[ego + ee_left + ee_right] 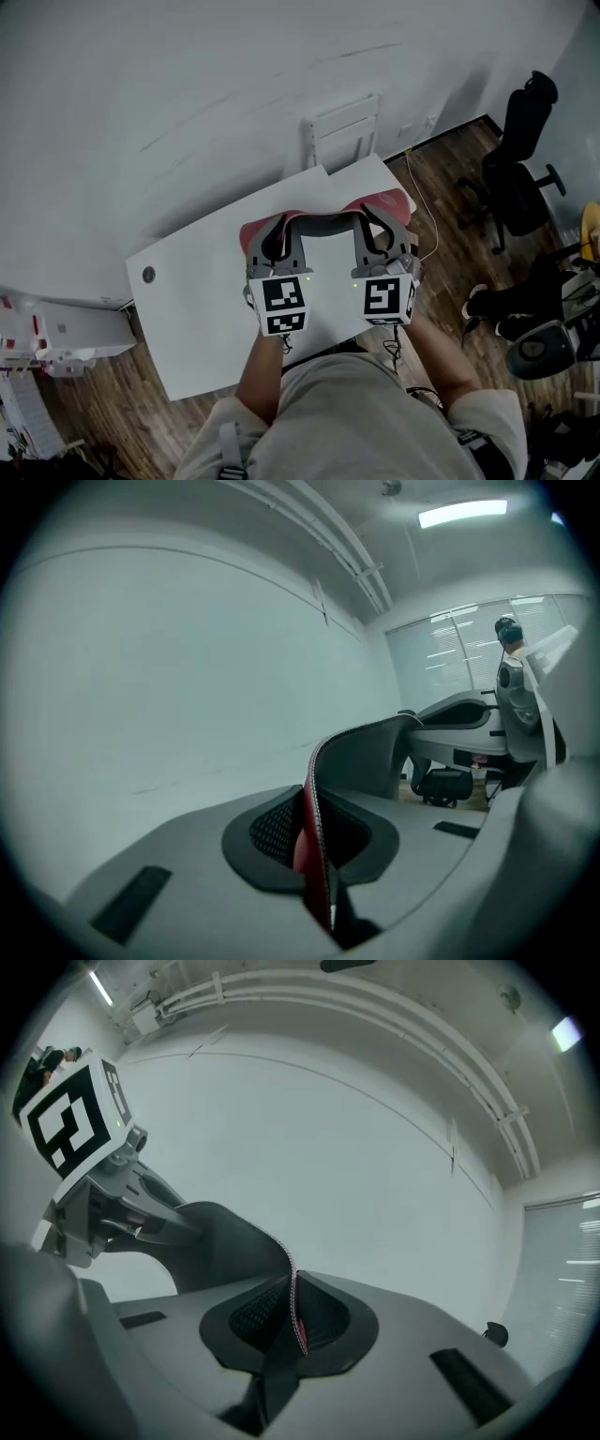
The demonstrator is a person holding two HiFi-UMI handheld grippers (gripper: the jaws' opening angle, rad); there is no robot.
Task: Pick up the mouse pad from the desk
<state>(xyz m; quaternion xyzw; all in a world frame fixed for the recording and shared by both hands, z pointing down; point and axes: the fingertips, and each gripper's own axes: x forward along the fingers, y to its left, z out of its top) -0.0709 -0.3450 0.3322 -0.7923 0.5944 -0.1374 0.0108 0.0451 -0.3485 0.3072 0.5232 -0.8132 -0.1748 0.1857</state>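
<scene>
Pinching mouse pad (323,225) by two opposite edges: left gripper (275,242) jaws clenched on one thin stitched edge, right gripper (377,234) jaws clenched on the other. Held up clear of white desk (187,300), not touching it, in front of the torso. Bowed between the two grippers, red on one face, dark grey on the other. Off to the right on wooden floor (450,234), black office chair (516,159)
</scene>
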